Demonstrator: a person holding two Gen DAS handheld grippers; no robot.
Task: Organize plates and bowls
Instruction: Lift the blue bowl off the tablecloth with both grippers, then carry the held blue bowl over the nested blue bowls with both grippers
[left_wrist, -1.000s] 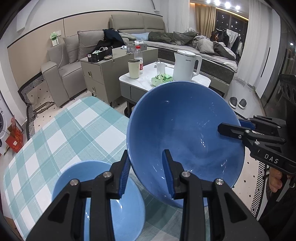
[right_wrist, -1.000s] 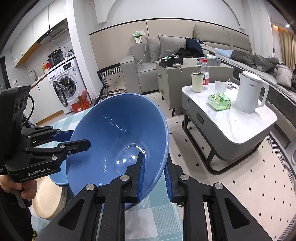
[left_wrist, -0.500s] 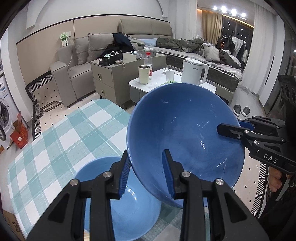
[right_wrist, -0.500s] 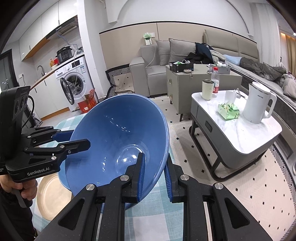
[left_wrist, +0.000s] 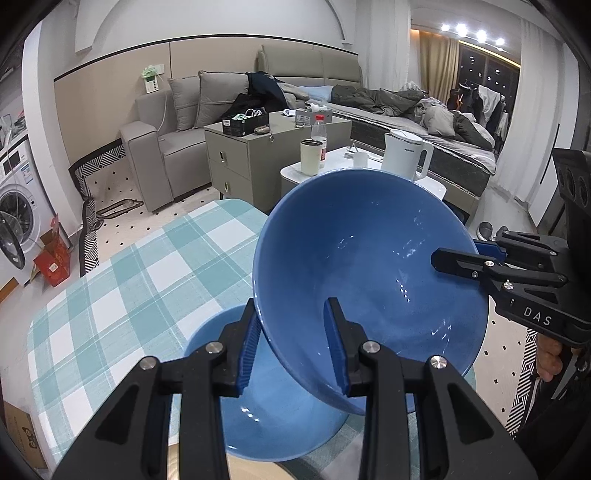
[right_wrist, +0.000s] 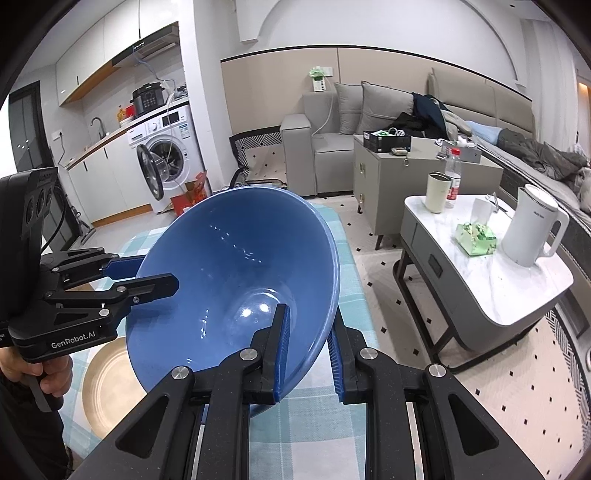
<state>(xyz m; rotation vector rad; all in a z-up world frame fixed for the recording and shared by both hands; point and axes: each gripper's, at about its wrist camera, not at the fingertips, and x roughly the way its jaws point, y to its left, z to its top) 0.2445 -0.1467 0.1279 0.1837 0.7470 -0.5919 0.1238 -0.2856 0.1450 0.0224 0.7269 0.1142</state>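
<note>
Only 2 bits of text I can actually read: "DAS" on the right gripper (left_wrist: 458, 258) body, and "GenRobot.AI" on the left gripper (right_wrist: 147, 277) body (white kettle (right_wrist: 530, 225) print's too tiny).

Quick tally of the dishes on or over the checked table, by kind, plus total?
Blue bowls: 2, one large blue bowl held up by both tools, one smaller blue bowl on the tablecloth beneath it.
Tan plates: 1, the tan plate on the tablecloth.
Total: 3
</note>
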